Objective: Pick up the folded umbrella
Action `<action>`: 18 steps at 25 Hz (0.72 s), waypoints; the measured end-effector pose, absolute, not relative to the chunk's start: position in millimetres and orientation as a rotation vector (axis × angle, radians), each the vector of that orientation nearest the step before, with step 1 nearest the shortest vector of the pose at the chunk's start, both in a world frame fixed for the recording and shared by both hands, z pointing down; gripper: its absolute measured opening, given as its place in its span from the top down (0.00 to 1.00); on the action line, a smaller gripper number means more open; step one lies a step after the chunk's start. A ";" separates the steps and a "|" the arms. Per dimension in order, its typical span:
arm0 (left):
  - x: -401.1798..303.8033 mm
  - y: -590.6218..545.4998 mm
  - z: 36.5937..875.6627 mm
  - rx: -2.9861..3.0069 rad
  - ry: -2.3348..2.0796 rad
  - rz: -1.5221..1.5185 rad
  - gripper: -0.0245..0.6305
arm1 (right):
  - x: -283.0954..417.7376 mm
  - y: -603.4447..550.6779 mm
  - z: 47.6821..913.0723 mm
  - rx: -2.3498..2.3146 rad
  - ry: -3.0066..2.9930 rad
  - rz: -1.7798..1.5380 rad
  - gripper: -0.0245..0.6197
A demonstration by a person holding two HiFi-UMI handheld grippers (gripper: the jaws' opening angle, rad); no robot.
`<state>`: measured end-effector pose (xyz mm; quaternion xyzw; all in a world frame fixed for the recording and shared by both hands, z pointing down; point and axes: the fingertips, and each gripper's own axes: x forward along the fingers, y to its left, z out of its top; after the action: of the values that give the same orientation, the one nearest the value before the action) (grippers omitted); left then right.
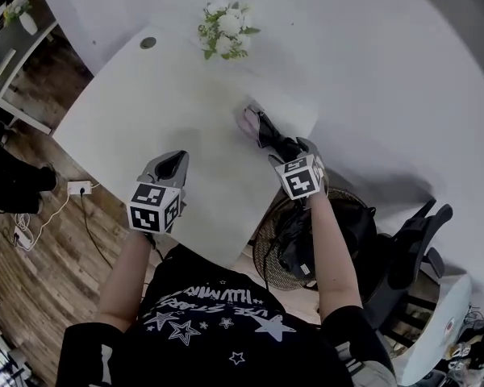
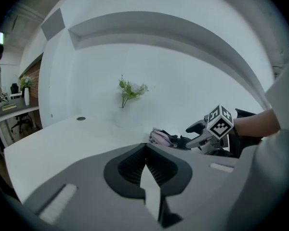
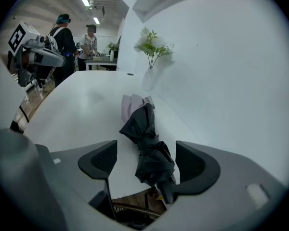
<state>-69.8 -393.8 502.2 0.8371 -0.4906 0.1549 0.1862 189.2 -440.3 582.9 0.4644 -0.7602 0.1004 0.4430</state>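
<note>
The folded umbrella (image 1: 264,129) is black with a pale pink part at its far end, and it lies on the white table (image 1: 145,111) close to the right edge. In the right gripper view the umbrella (image 3: 147,138) runs lengthwise between the jaws of my right gripper (image 3: 147,161). Those jaws stand wide open, with a gap on each side of the fabric. The head view shows the right gripper (image 1: 292,147) at the umbrella's near end. My left gripper (image 1: 173,161) hovers over the table's near left, empty, its pads (image 2: 156,165) meeting. From there the umbrella (image 2: 164,138) lies ahead to the right.
A vase of white flowers (image 1: 226,31) stands at the table's far side, next to a round cable hole (image 1: 148,43). A round wire basket (image 1: 290,240) and a black chair (image 1: 411,248) sit beyond the right edge. A power strip (image 1: 78,188) lies on the wooden floor. People (image 3: 62,32) stand far behind.
</note>
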 end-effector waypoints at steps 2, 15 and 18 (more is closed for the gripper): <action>-68.7 -404.7 505.0 2.358 -1.365 0.440 0.96 | 189.5 -448.5 590.0 1.115 -1.861 0.260 0.35; -63.5 -454.8 526.9 2.342 -1.289 0.459 0.96 | 190.8 -479.5 633.8 0.932 -1.752 0.317 0.44; -64.1 -461.0 532.6 2.331 -1.281 0.464 0.96 | 188.7 -480.9 641.2 0.879 -1.745 0.337 0.44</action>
<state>-64.1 -461.0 532.6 0.8425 -0.4627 0.1676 0.2189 188.7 -480.9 641.2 0.3708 -0.7364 0.1422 0.5477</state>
